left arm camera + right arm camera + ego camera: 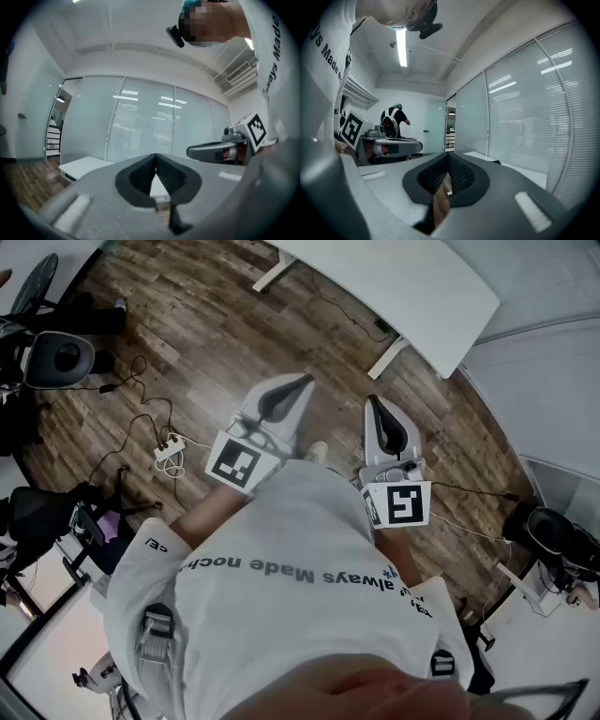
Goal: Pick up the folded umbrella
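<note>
Wood floor (187, 315), table (412, 287) beyond left gripper (302, 381)

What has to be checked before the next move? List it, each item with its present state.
1. Folded umbrella in sight: not ok. None of the three views shows it.
2. Left hand-held gripper empty: ok. Its jaws meet at the tips with nothing between them.
3. Right hand-held gripper empty: ok. Its jaws are together and hold nothing.
4. Jaws open for a grasp: not ok. Both are shut.
5. Floor free of trip hazards: not ok. Cables and a power strip lie on the wood floor to the left.
6. Umbrella on the white table: cannot tell. Only part of its top shows.
</note>
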